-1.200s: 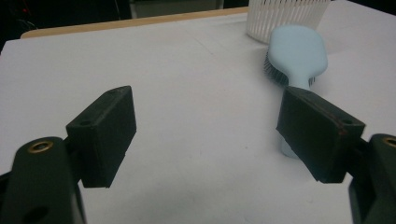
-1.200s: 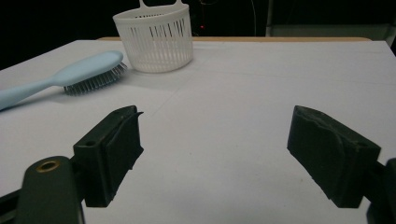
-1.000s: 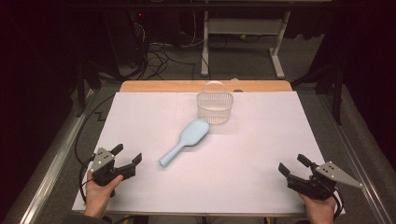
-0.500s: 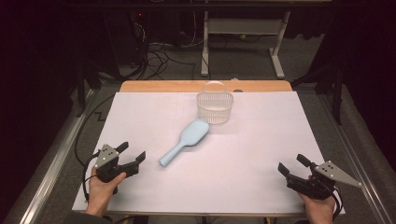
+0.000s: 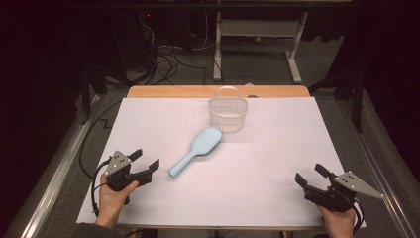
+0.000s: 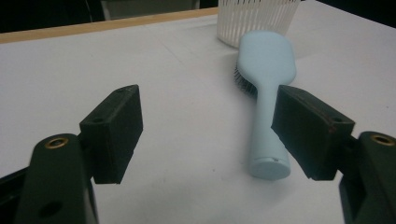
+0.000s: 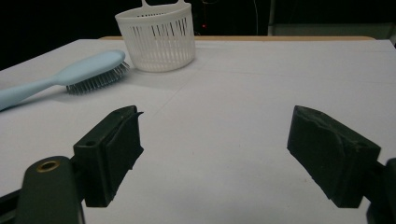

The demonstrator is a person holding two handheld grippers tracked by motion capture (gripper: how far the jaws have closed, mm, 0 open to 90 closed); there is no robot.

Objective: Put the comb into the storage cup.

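A pale blue brush [image 5: 195, 151] lies bristles down on the white table [image 5: 277, 163], its head just beside a white basket [image 5: 228, 114] at the far middle and its handle slanting back toward the left gripper [image 5: 147, 165]. That slant suits a pick by the left hand — the handle end is the part nearest it, and in the left gripper view it sits just ahead of the right-hand pad. The jaws there stand wide with nothing between them, though they have just been closing a little, likely narrowing toward the slim handle. The right gripper [image 5: 311, 177] rests low at the near right corner, well apart from the brush, jaws spread and empty — probably waiting, since the basket stands upright and needs no steadying yet.
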